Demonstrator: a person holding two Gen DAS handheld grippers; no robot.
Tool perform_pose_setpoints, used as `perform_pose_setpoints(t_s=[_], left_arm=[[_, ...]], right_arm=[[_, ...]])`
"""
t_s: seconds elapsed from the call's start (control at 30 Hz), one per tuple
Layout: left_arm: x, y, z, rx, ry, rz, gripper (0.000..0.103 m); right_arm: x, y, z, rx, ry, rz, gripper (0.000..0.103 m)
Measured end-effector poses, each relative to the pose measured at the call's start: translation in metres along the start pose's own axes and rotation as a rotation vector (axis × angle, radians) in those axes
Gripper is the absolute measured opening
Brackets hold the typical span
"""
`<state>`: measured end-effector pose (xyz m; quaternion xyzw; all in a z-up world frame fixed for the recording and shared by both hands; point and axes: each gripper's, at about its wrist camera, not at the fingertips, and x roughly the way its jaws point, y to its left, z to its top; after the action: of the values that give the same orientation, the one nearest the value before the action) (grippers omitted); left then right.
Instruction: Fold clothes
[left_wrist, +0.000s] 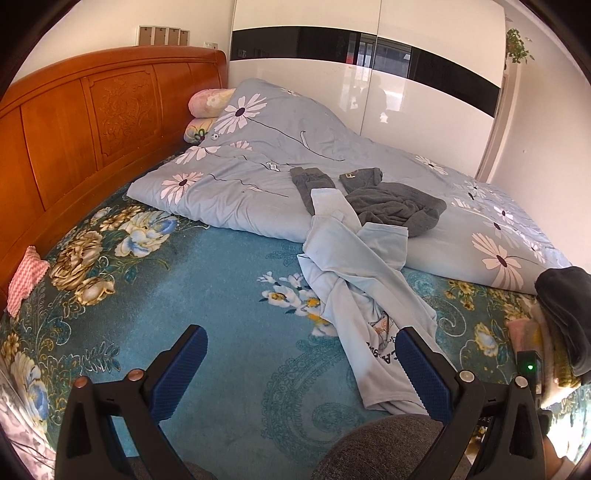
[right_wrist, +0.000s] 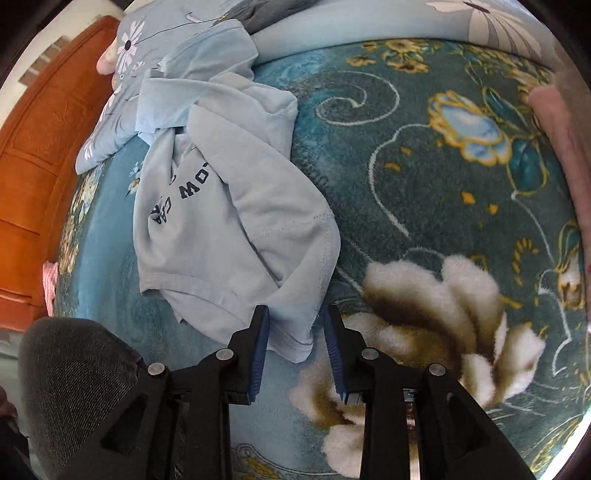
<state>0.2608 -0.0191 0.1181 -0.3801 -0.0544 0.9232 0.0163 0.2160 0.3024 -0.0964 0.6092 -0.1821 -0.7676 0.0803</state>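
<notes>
Crumpled pale-blue cotton T-shirt with dark lettering (right_wrist: 221, 206) lies on the teal floral plush bedspread (left_wrist: 221, 295), its upper part draped onto the light-blue daisy-print quilt (left_wrist: 258, 166). Your right gripper (right_wrist: 295, 332) straddles the shirt's hem corner, fingers apart, not clamped. Your left gripper (left_wrist: 303, 354) hovers wide open, empty. A dark-grey garment (left_wrist: 399, 203) rests on the quilt.

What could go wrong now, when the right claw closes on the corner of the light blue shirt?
1. The right claw is open around only the hem corner of the light blue shirt; so thin a bite may slip out.
2. The shirt is crumpled and twisted, so pulling one corner may tighten the tangle.
3. Its far end lies by the grey garment on the quilt, which may be dragged along.
</notes>
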Motion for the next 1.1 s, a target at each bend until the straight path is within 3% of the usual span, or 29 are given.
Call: perform_pose_setpoints(t_s=[0.13,0.17,0.2,0.33,0.47,0.57,0.7,0.83,0.93,1.1], left_arm=[[0.001,-0.003,0.001,0.008,0.004,-0.019,0.103],[0.003,-0.004,0.002,0.002,0.014,-0.026,0.103],[0.006,-0.004,0.004,-0.004,0.028,-0.034,0.103],[0.022,-0.015,0.011,0.003,0.108,-0.088,0.103],[0.038,-0.039,0.018,0.029,0.158,-0.167,0.103],[0.057,-0.061,0.023,0.020,0.243,-0.283,0.103],[0.085,-0.089,0.025,-0.007,0.377,-0.435,0.103],[0.112,-0.115,0.027,-0.034,0.506,-0.573,0.102],[0.121,-0.119,0.023,-0.058,0.559,-0.592,0.096],[0.131,-0.116,0.017,-0.106,0.622,-0.618,0.073]], right_arm=[[0.002,-0.006,0.000,0.065,-0.021,0.006,0.030],[0.001,-0.005,0.000,0.064,-0.028,0.014,0.025],[0.000,-0.003,0.001,0.052,-0.037,0.019,0.006],[-0.026,0.015,0.004,-0.060,-0.146,-0.021,0.004],[-0.065,0.056,-0.003,-0.292,-0.328,-0.062,0.004],[-0.084,0.092,-0.015,-0.505,-0.428,-0.089,0.004],[-0.080,0.132,-0.032,-0.720,-0.487,-0.149,0.004],[-0.072,0.147,-0.045,-0.840,-0.507,-0.212,0.004],[-0.070,0.151,-0.046,-0.869,-0.516,-0.223,0.004],[-0.072,0.158,-0.046,-0.903,-0.536,-0.227,0.004]])
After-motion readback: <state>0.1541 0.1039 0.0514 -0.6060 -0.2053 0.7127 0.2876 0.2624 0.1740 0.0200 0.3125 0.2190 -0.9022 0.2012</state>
